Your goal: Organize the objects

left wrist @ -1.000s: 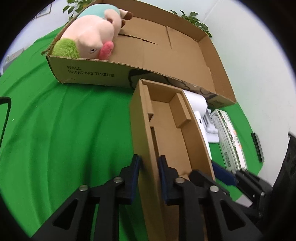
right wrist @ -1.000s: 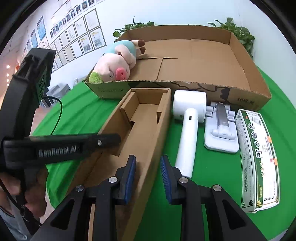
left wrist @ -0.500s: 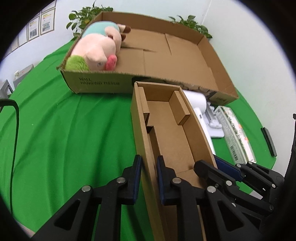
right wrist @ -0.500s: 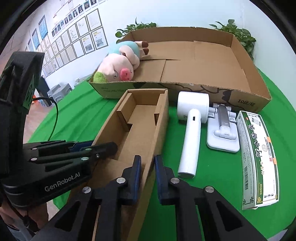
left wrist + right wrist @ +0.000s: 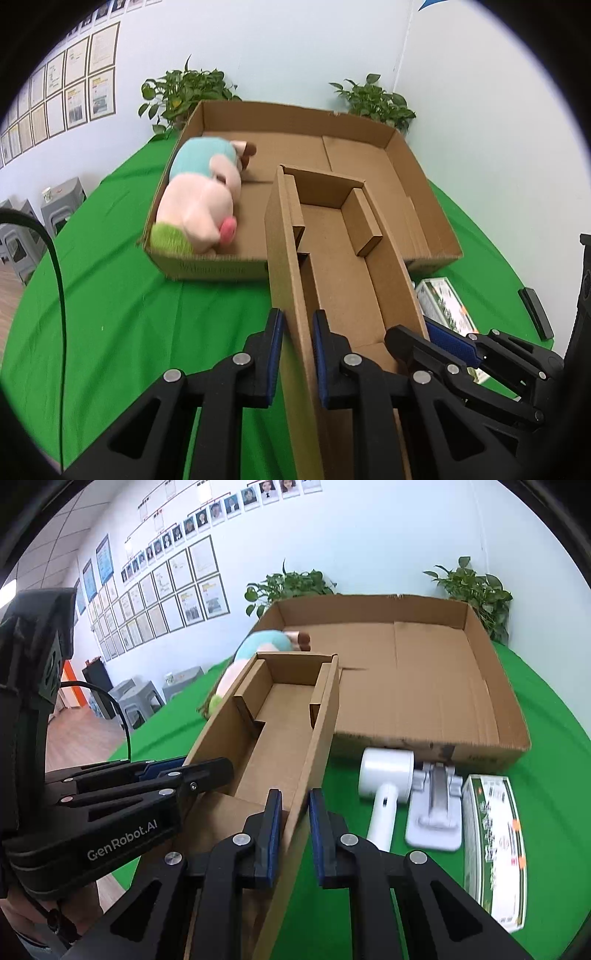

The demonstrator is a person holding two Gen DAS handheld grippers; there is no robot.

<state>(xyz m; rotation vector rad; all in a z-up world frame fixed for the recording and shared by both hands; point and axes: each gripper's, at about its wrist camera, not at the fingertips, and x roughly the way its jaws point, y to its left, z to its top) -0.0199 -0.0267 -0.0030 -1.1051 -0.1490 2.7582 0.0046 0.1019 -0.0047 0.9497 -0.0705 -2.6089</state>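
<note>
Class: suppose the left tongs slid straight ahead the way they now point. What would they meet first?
Probably more of the narrow box wall that the left tongs already clamp; beyond it the big tray, though depth is uncertain.

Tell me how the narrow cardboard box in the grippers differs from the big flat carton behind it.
The narrow box is long and slim; the big carton is wide and shallow. The narrow box is clamped on its two long walls by the left gripper and right gripper; the big carton sits on the green table. The narrow box holds only cardboard dividers; the big carton holds a plush pig. Both are open-topped brown cardboard.
</note>
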